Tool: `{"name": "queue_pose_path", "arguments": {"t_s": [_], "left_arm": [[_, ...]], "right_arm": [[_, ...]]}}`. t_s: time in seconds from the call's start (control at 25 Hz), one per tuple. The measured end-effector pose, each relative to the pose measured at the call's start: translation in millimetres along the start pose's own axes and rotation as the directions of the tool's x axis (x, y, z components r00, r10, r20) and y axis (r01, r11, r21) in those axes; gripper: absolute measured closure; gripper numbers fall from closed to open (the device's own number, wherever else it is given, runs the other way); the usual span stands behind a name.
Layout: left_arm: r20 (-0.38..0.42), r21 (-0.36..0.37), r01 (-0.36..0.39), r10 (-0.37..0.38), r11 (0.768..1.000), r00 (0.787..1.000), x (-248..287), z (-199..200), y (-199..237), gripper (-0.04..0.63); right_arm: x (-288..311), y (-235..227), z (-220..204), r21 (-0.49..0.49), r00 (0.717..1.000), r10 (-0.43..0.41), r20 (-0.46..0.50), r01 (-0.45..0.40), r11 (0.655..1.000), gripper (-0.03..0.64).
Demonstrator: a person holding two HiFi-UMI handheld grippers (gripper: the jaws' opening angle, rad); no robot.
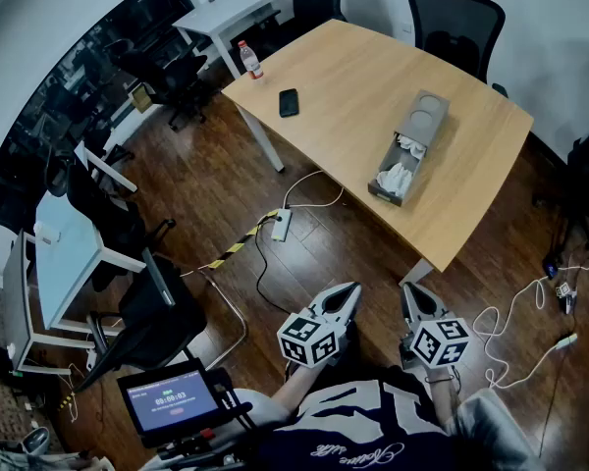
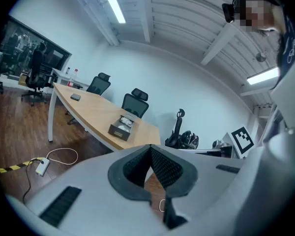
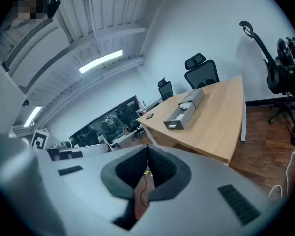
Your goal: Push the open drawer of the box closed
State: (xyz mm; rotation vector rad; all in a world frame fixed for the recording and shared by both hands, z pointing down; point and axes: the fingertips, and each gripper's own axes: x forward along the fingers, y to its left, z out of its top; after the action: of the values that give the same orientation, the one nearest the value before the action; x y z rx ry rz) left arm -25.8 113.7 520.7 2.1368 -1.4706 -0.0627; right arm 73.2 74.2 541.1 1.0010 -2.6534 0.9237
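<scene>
A long grey box (image 1: 409, 148) lies on the wooden table (image 1: 353, 77), its drawer (image 1: 395, 179) pulled out toward the near edge with white crumpled items inside. The left gripper view shows the box (image 2: 121, 126) far off, and so does the right gripper view, where the box (image 3: 184, 112) lies on the tabletop. My left gripper (image 1: 350, 290) and right gripper (image 1: 410, 291) are held low over the floor, well short of the table, side by side. In both gripper views the jaws of the left gripper (image 2: 150, 148) and the right gripper (image 3: 147, 148) meet at the tips with nothing between them.
A black phone (image 1: 289, 102) and a plastic bottle (image 1: 248, 59) sit at the table's far left end. Office chairs (image 1: 453, 16) stand behind it. A power strip (image 1: 282, 226) with cables lies on the floor in front. A tablet screen (image 1: 169, 400) is at lower left.
</scene>
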Motion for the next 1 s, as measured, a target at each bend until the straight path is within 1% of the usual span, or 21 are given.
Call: {"name": "queue_pose_path", "arguments": {"t_s": [0.12,0.2,0.32,0.44,0.56,0.68,0.76,0.88,1.0], "left_arm": [[0.011,0.013,0.016,-0.016,1.0,1.0,9.1,41.1,45.2,0.594],[0.014,0.013,0.021,-0.021,1.0,1.0,17.5,61.7,75.8,0.594],[0.003,0.016,0.046,-0.046,0.999,0.999,31.2,85.6,116.5,0.594],[0.003,0.016,0.089,-0.089,0.996,0.996,45.0,104.3,140.8,0.594],[-0.012,-0.009,0.123,-0.123,0.992,0.992,59.1,107.3,154.5,0.594],[-0.039,-0.024,0.162,-0.163,0.986,0.986,69.6,103.3,156.4,0.594],[-0.042,-0.038,0.181,-0.183,0.983,0.982,74.2,102.4,158.2,0.594],[-0.04,-0.052,0.177,-0.179,0.983,0.983,78.0,104.3,168.2,0.594],[-0.027,-0.066,0.144,-0.146,0.987,0.989,81.5,107.7,181.4,0.594]], "right_arm": [[46.8,8.2,23.5,0.026,1.0,-0.023,0.022,0.022,0.999,0.623],[75.2,11.1,36.0,0.041,0.998,-0.041,0.036,0.04,0.998,0.623],[111.0,13.5,47.7,0.054,0.995,-0.088,0.054,0.085,0.995,0.623],[130.4,10.9,54.6,0.069,0.987,-0.145,0.065,0.141,0.988,0.623],[137.1,1.7,55.1,0.069,0.978,-0.202,0.051,0.198,0.978,0.623],[140.0,-12.1,50.5,0.066,0.966,-0.259,0.018,0.258,0.964,0.623],[144.4,-18.7,46.5,0.06,0.958,-0.285,-0.009,0.285,0.957,0.623],[157.0,-25.8,42.3,0.047,0.953,-0.3,-0.046,0.302,0.952,0.623],[169.4,-43.0,36.1,0.032,0.945,-0.313,-0.094,0.317,0.948,0.623]]}}
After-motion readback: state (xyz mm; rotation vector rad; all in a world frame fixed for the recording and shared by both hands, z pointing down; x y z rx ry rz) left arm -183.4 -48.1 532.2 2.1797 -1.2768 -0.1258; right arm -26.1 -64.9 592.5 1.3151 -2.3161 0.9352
